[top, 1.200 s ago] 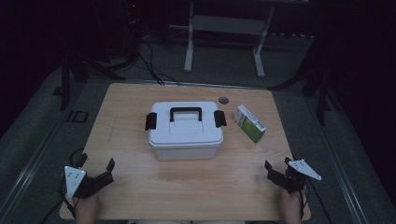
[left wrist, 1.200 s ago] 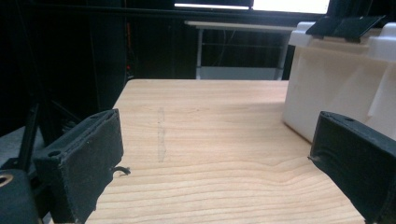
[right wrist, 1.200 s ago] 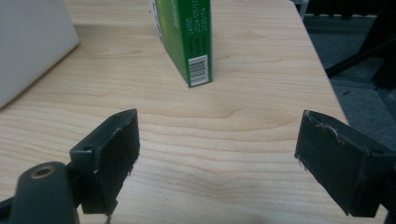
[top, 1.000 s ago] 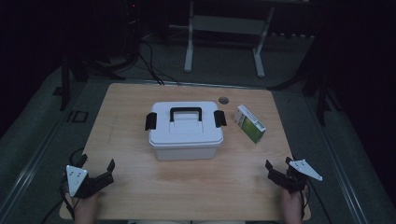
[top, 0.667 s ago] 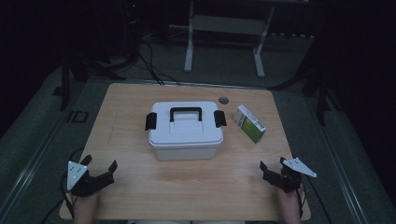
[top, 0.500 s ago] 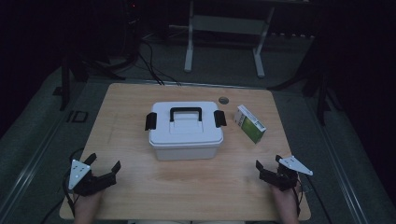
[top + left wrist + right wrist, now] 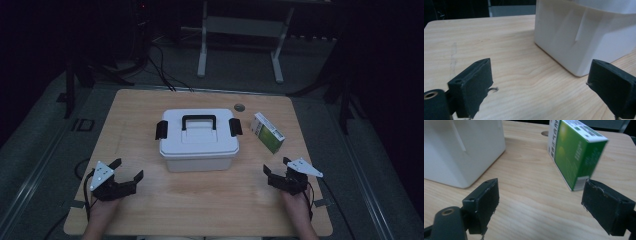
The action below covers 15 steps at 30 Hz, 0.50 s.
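Two grippers, left (image 7: 125,176) and right (image 7: 276,171), hover wide open and empty (jaws spread) near the table's (image 7: 215,210) front edge; white box (image 7: 199,140) sits centre, green carton (image 7: 267,132) right.

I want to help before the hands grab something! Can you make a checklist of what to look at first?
1. Left gripper fingers apart, nothing held: ok.
2. Right gripper fingers apart, nothing held: ok.
3. White plastic box with black handle sits flat on the light wooden table, lid on: ok.
4. Black side latches on the box fastened: cannot tell.
5. Green and white cardboard carton stands apart from the box, with bare table between it and the right gripper: ok.
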Each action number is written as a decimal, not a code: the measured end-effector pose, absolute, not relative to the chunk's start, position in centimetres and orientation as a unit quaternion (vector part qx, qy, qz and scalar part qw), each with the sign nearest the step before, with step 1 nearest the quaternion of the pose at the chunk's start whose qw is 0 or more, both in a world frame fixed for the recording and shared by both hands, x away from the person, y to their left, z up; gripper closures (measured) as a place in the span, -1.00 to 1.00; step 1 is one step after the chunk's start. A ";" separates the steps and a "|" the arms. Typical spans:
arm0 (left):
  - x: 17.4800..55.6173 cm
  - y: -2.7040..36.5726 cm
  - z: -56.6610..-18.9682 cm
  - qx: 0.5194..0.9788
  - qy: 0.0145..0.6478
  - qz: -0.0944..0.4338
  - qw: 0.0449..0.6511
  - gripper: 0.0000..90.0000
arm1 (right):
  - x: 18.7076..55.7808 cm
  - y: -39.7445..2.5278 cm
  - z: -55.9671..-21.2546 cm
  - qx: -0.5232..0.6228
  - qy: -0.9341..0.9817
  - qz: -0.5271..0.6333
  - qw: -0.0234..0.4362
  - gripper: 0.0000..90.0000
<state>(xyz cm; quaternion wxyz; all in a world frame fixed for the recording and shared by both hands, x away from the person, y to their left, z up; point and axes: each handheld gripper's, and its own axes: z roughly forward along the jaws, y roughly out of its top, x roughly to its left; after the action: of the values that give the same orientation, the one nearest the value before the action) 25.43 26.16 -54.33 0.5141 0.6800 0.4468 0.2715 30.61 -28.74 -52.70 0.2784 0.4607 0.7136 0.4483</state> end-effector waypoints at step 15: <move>30.3 23.4 -53.0 0.716 0.419 0.251 0.498 -0.28 | 34.0 -24.4 -52.0 0.416 0.729 0.483 0.247 -0.46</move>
<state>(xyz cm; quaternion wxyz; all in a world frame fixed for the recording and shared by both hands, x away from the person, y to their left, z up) 30.31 23.38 -52.98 0.4979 0.7164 0.4194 0.2507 34.04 -24.41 -51.96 0.2475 0.4164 0.7292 0.4834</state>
